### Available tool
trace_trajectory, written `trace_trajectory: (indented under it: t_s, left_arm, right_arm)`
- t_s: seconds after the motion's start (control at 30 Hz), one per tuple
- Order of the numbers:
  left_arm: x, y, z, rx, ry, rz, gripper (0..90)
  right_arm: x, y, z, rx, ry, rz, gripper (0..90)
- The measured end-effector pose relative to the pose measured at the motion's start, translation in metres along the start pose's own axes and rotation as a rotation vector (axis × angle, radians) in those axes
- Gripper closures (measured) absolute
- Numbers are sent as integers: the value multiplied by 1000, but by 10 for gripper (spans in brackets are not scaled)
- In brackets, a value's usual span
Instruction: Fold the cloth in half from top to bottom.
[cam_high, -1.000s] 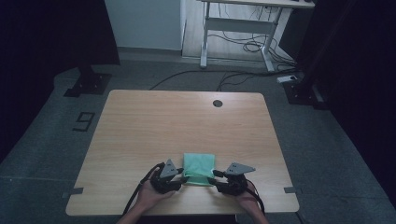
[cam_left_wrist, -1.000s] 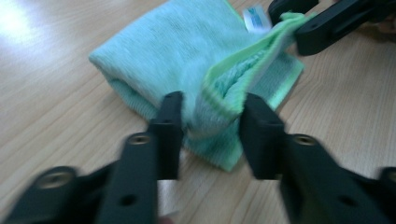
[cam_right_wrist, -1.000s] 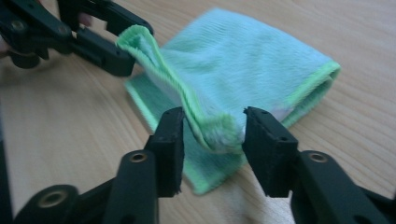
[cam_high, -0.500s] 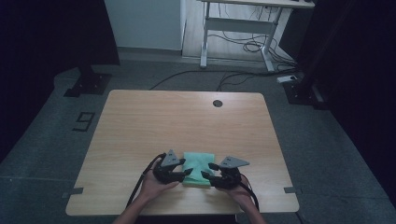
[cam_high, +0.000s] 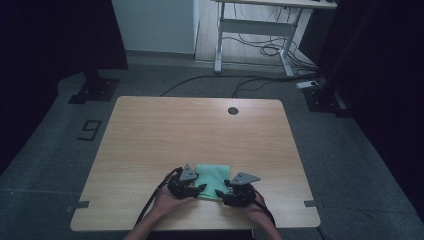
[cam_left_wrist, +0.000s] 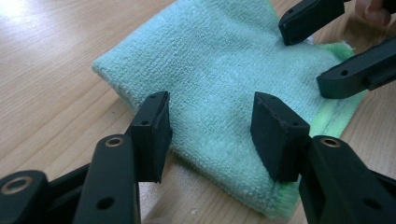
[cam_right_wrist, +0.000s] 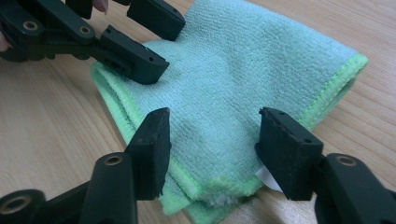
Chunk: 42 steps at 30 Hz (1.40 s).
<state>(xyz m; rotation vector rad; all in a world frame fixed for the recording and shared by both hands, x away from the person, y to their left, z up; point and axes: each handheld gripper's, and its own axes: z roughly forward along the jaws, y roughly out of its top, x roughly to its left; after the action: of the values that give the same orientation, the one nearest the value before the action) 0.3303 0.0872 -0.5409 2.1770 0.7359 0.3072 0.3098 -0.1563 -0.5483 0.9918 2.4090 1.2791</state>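
Green cloth (cam_high: 212, 179) lies folded near my table (cam_high: 150, 130) edge. I've got the left gripper (cam_left_wrist: 210, 130) and right gripper (cam_right_wrist: 212, 149) spread over its near corners, jaws just opening, pinching nothing. I'd set both down evenly and catch only the top layer before lifting.

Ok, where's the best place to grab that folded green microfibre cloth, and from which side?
Judging by its pose, take the folded green microfibre cloth at its near corners, coming from the person's side. The stitched hems stack there, giving a thick lip. The left tongs and right tongs already straddle those corners, open.
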Motion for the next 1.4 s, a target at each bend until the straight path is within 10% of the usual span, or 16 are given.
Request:
trace_trajectory:
  t_s: [0.23,0.43,0.83,1.1,1.4]
  left_arm:
    - [16,27,-6,-74,14,-43,488]
    - [29,29,20,12,0,-65,524]
    - [25,22,24,19,36,-37,522]
    - [-1,12,-9,-39,-19,4,501]
    - [-7,-6,0,11,-37,2,515]
  right_arm:
    - [-14,30,-1,-71,-66,66,492]
    - [-22,51,33,7,-138,70,600]
    - [-32,37,36,31,-159,94,556]
    - [-6,30,7,-8,-114,27,511]
    - [11,1,5,28,-95,-11,468]
